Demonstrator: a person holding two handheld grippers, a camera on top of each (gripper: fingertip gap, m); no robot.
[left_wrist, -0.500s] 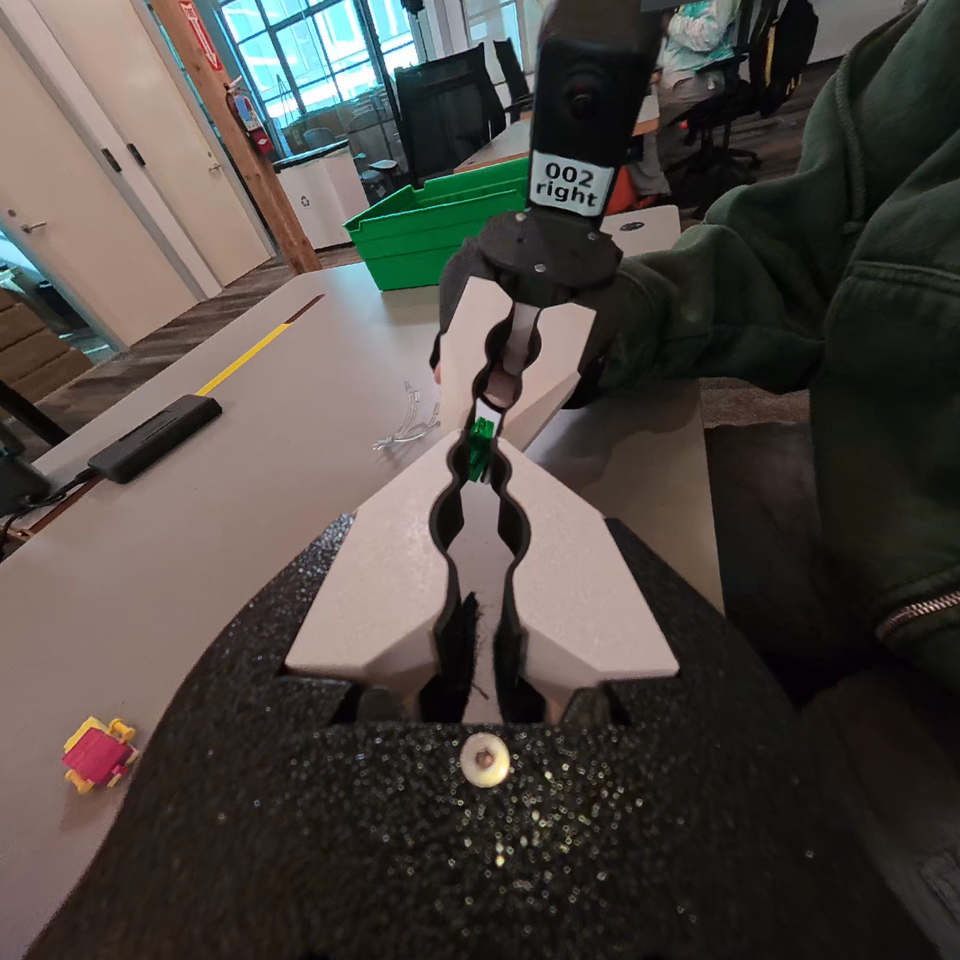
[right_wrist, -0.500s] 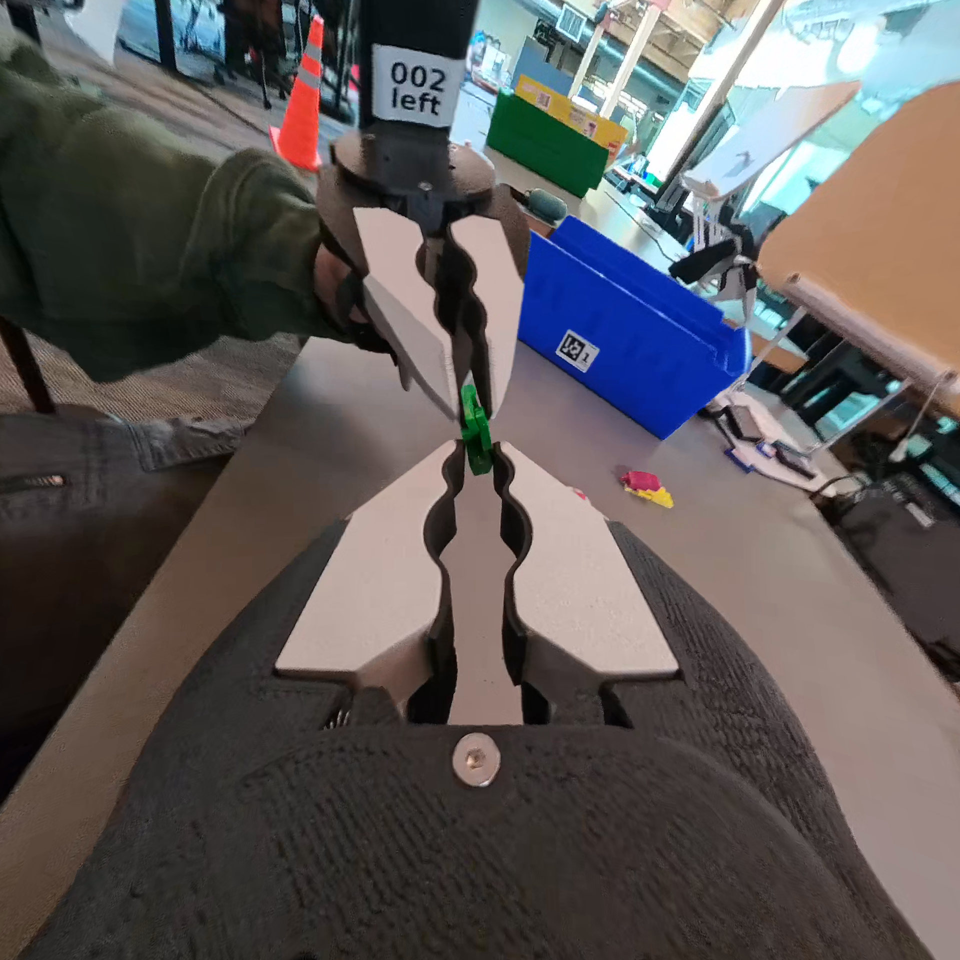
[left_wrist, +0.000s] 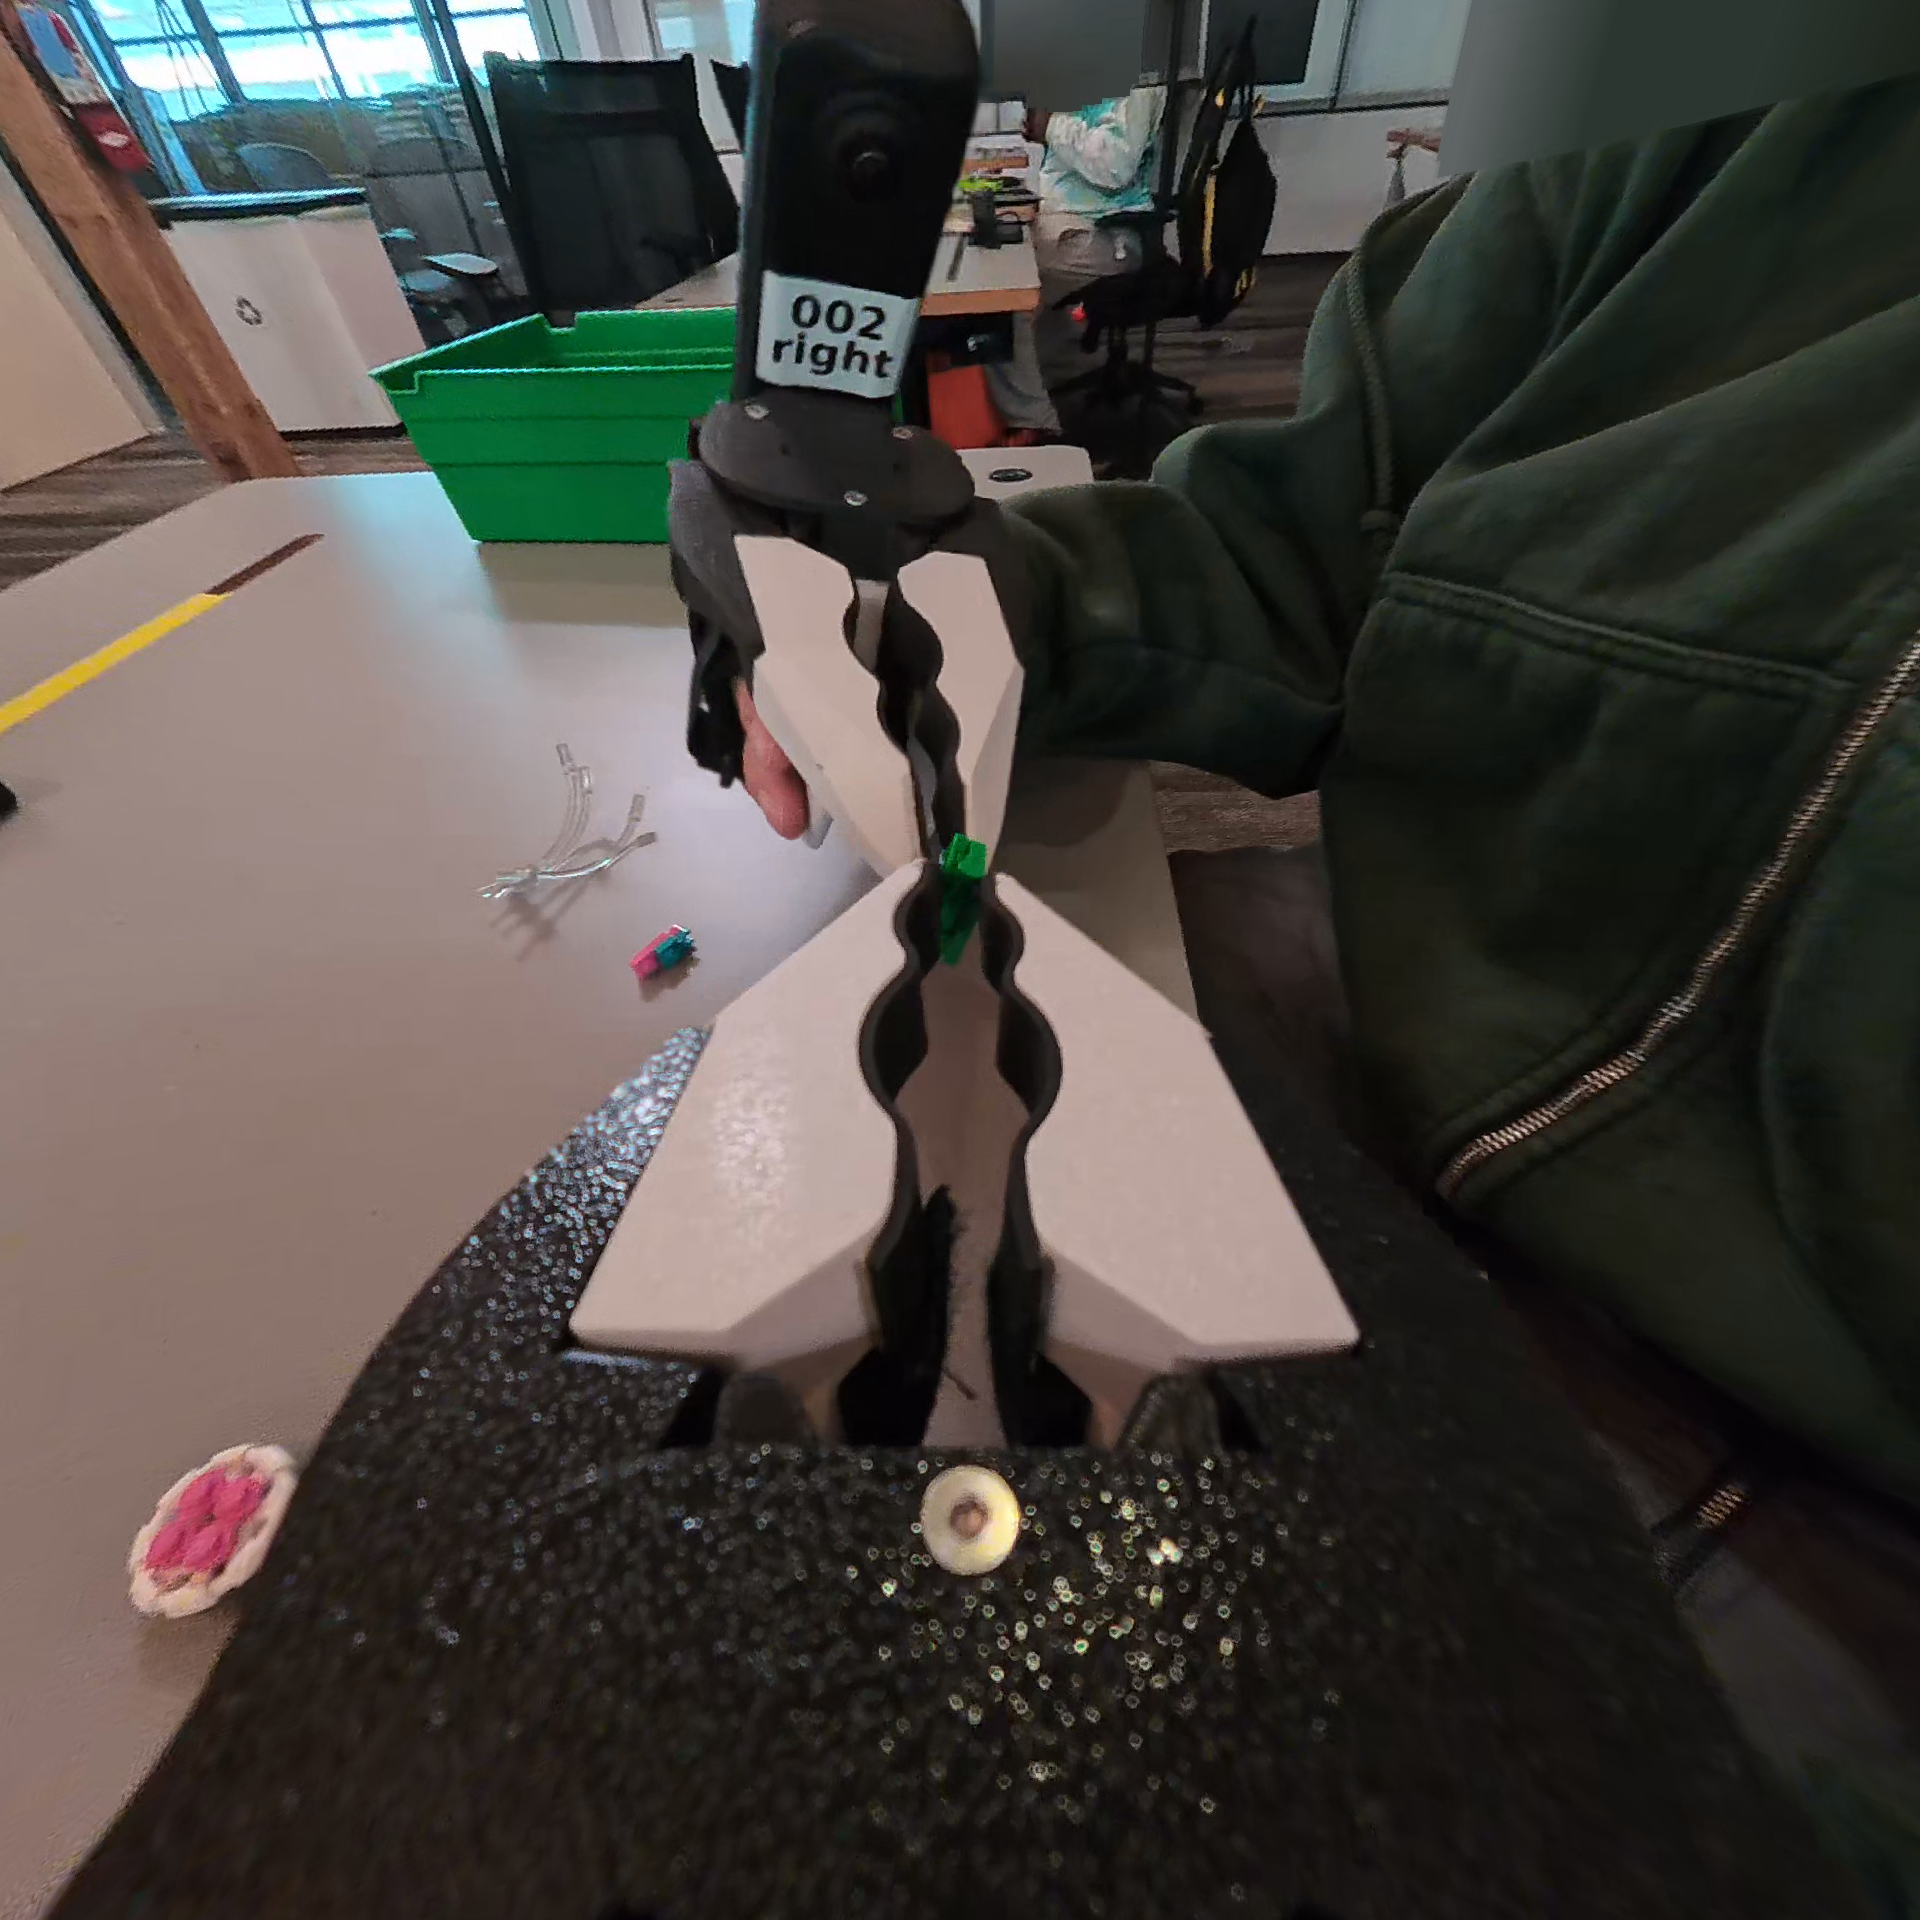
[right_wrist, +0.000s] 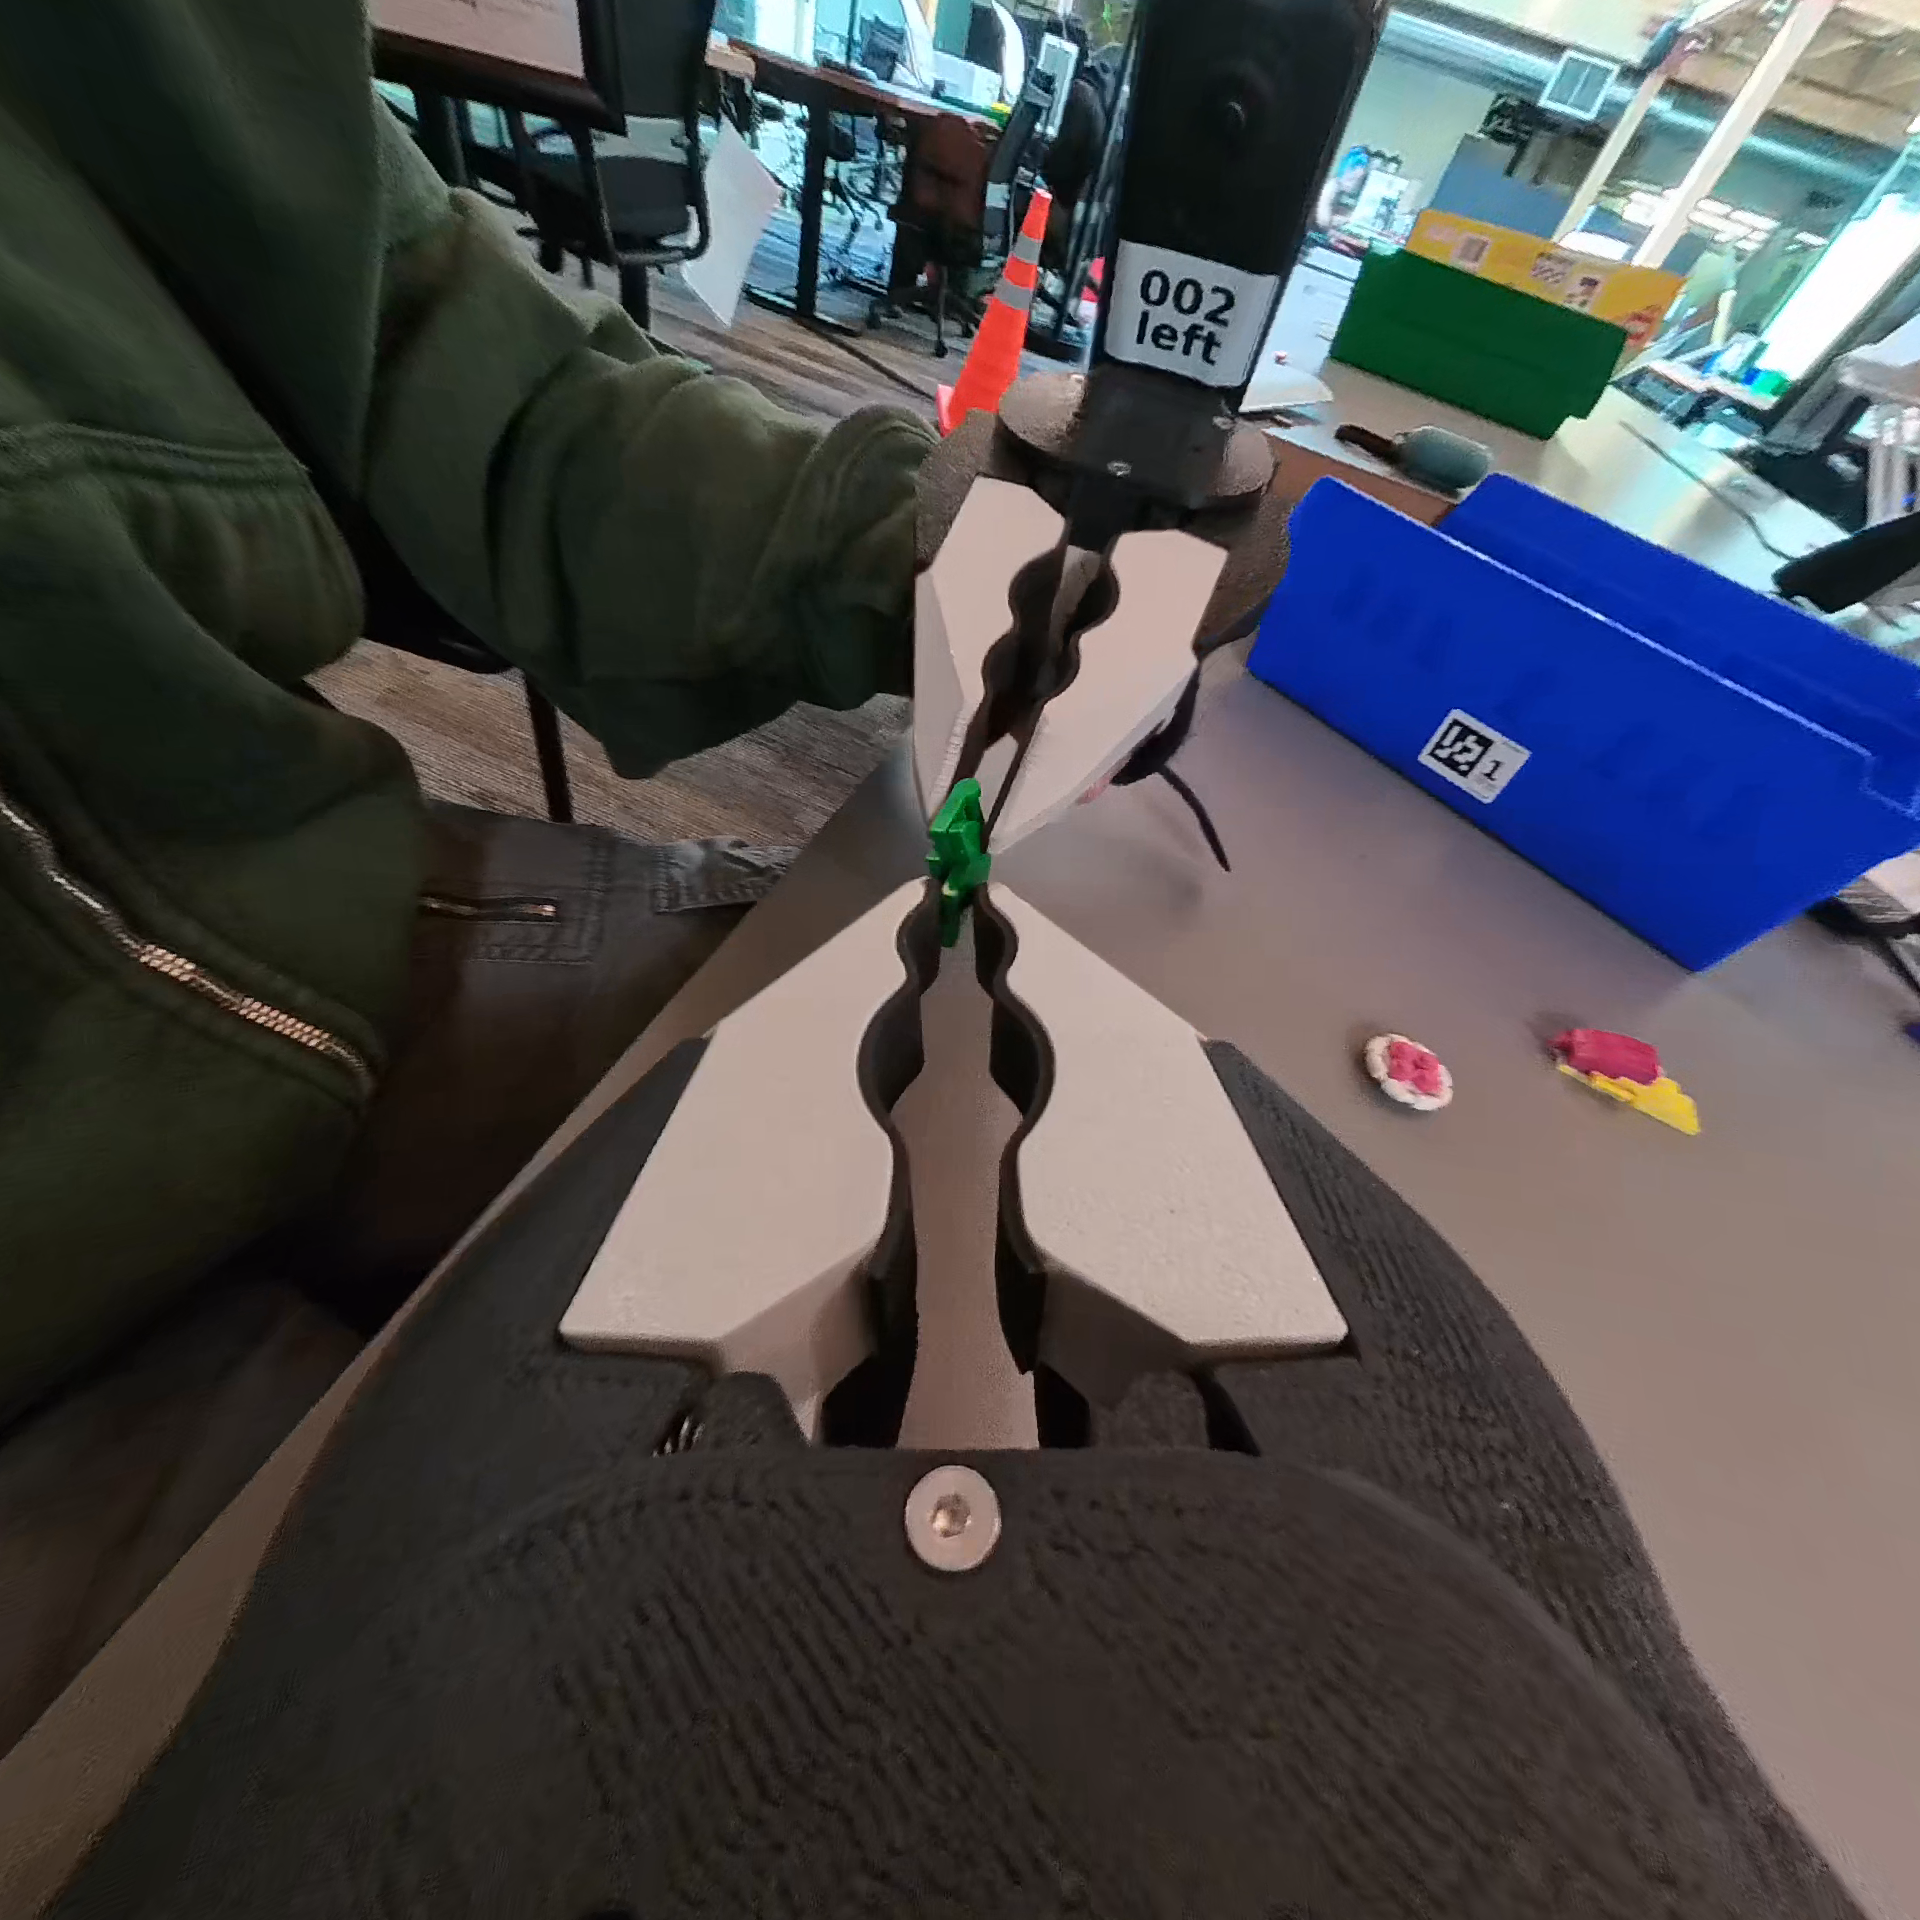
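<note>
While the two grippers met tip to tip above the near edge of the grey table (left_wrist: 260, 1039), each was clamped on the same small green plastic piece (left_wrist: 958, 902). In the left wrist view the left gripper (left_wrist: 951, 883) filled the lower middle of the frame, its pale fingers (left_wrist: 800, 1122) drawn close together on the lower part of the piece. The right gripper (left_wrist: 940, 847) reached down from the upper middle, tilted, its tips pinched on the upper part. A person's hand (left_wrist: 769, 769) showed just left of it, and a dark green sleeve (left_wrist: 1195, 623) ran off to the right.

In the right wrist view the right gripper (right_wrist: 954, 896) held the green piece (right_wrist: 958, 844) at centre frame, and the left gripper (right_wrist: 971, 805) came down from above, shut on the piece's top.

Left of centre in the left wrist view lay a small pink and teal block (left_wrist: 662, 951) and, farther up, some clear plastic bits (left_wrist: 566, 847). A round pink and white piece (left_wrist: 208, 1527) sat at the lower left. A green bin (left_wrist: 561, 447) stood at the table's far end. At the right of the right wrist view stood a blue bin (right_wrist: 1610, 717), with a pink and yellow toy (right_wrist: 1621, 1075) near it.
</note>
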